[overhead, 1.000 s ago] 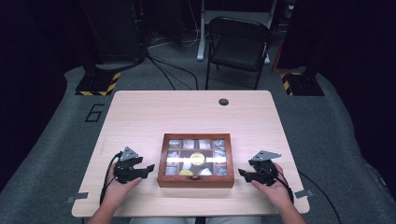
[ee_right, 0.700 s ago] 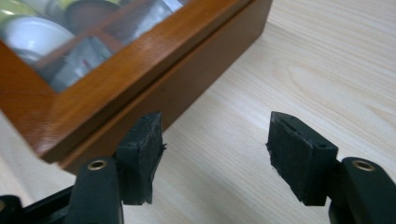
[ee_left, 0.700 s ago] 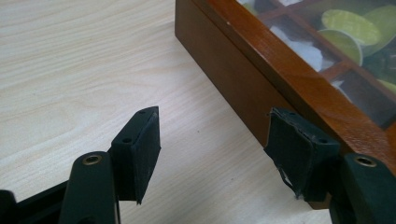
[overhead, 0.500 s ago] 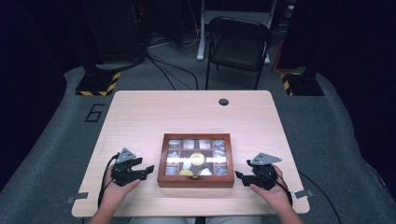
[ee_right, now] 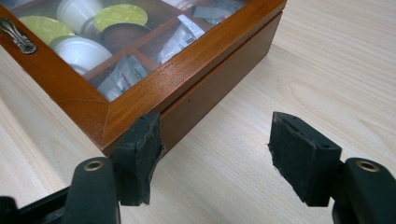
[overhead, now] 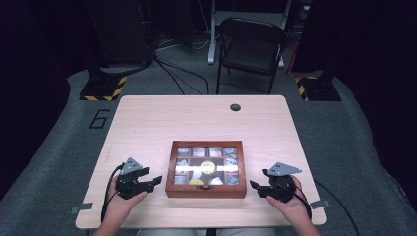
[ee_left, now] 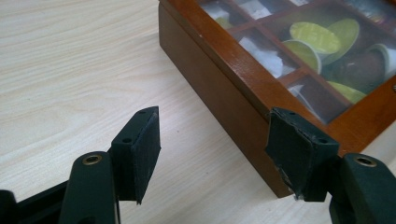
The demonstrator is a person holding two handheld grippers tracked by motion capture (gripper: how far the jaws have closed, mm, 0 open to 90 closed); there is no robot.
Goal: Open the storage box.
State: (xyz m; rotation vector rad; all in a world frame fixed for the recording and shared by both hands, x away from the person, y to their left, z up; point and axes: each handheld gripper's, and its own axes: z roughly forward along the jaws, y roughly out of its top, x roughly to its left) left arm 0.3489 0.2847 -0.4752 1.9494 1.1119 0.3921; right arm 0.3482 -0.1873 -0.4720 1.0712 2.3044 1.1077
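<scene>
Nearest me, at the bottom of the high view, my left tool (overhead: 156, 180) sits at lower left of centre and my right tool (overhead: 253, 186) at lower right of centre, both released, jaws spread and gripping nothing. Between them on the bench (overhead: 147, 123) lies the wooden box (overhead: 206, 189), glass lid shut, so it is inward from each tool: to the right of my left one and to the left of my right one. Neither hand looks clearly nearer; each tool stands just beside its own near corner of the box, apart from the wood. In the left gripper view the box (ee_left: 233, 98) runs from the lower right up toward the top centre, its near corner just behind my right-hand pad (ee_left: 299, 156), while the other pad (ee_left: 140, 151) hangs over bare bench. In the right gripper view it mirrors this: the box (ee_right: 210, 88) comes down from the upper right to a corner just behind my left-hand pad (ee_right: 137, 154), the far pad (ee_right: 301, 156) over bare bench. The small metal handle (ee_right: 18, 37) on the lid's front rail shows at upper left there. The box's long axis runs across the frame, left to right. Further up the high view the bench is bare but for a round cable hole (overhead: 235, 107), and a folding chair (overhead: 251, 44) stands beyond it.
</scene>
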